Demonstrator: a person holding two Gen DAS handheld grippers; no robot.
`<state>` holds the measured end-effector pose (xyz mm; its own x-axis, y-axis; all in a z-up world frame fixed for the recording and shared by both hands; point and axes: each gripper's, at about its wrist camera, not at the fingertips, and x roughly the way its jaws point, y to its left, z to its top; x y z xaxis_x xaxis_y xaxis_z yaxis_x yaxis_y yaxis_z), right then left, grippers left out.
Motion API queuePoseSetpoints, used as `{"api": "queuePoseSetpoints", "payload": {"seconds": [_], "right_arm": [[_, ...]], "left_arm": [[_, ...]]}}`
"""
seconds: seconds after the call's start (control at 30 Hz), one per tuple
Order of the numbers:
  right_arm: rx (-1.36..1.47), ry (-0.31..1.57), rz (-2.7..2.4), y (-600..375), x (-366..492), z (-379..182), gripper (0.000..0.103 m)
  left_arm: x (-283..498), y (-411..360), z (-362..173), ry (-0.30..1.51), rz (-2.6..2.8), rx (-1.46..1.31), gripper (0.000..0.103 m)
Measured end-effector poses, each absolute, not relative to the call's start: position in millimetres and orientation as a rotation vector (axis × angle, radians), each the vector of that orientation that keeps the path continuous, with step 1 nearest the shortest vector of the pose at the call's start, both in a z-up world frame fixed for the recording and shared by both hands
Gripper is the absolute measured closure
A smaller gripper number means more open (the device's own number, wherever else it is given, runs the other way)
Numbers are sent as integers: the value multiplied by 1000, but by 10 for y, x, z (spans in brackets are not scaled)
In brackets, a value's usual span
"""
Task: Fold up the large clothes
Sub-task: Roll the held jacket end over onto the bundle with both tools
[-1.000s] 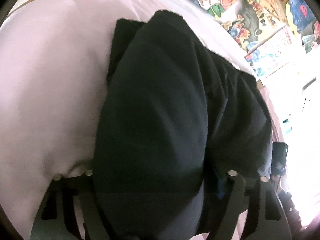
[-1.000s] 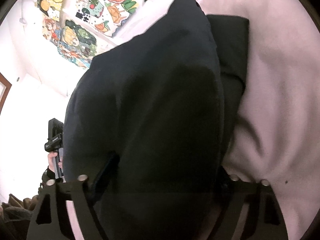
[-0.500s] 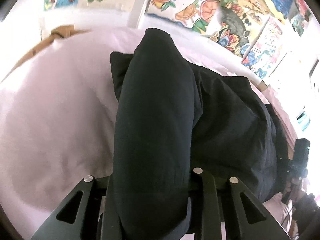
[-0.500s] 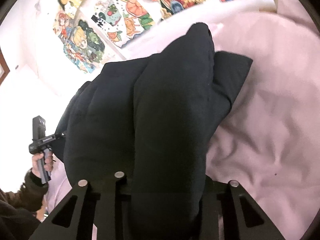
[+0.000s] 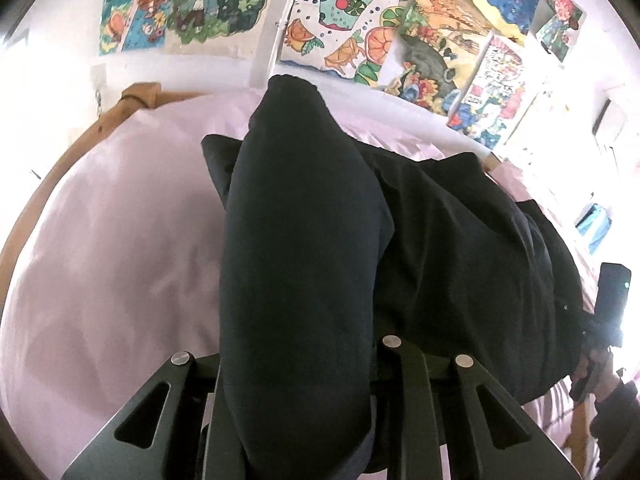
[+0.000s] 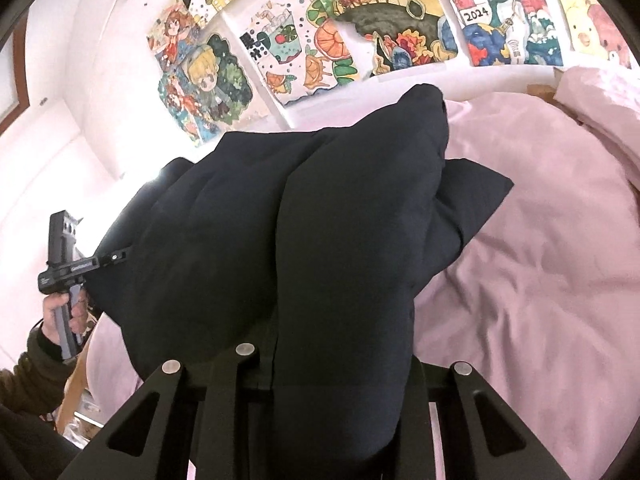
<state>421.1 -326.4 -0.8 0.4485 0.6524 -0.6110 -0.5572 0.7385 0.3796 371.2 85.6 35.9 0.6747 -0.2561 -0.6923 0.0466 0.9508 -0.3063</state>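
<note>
Two tongs are seen from their own cameras, each clamped on a bunched edge of one dark garment (image 5: 304, 248): left tongs (image 5: 296, 364), right tongs (image 6: 340, 364). It fills mid-frame, draped over a pink bed (image 6: 540, 280). Soft, limp, fairly bulky cloth is judged; corners suit gripping.

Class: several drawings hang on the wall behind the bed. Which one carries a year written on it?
The dragon drawing, right of the dark bird picture: it alone has a white label reading 2024. The orange-slice drawing shows no year.
</note>
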Motion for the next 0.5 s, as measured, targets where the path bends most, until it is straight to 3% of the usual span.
{"api": "queuePoseSetpoints", "payload": {"seconds": [0.33, 0.5], "right_arm": [[124, 971, 715, -3273, 3888, -265, 77], [152, 1009, 700, -3312, 3994, -412, 68]], "left_arm": [[3408, 800, 8, 924, -165, -221, 84], [3498, 865, -145, 955, -153, -262, 80]]}}
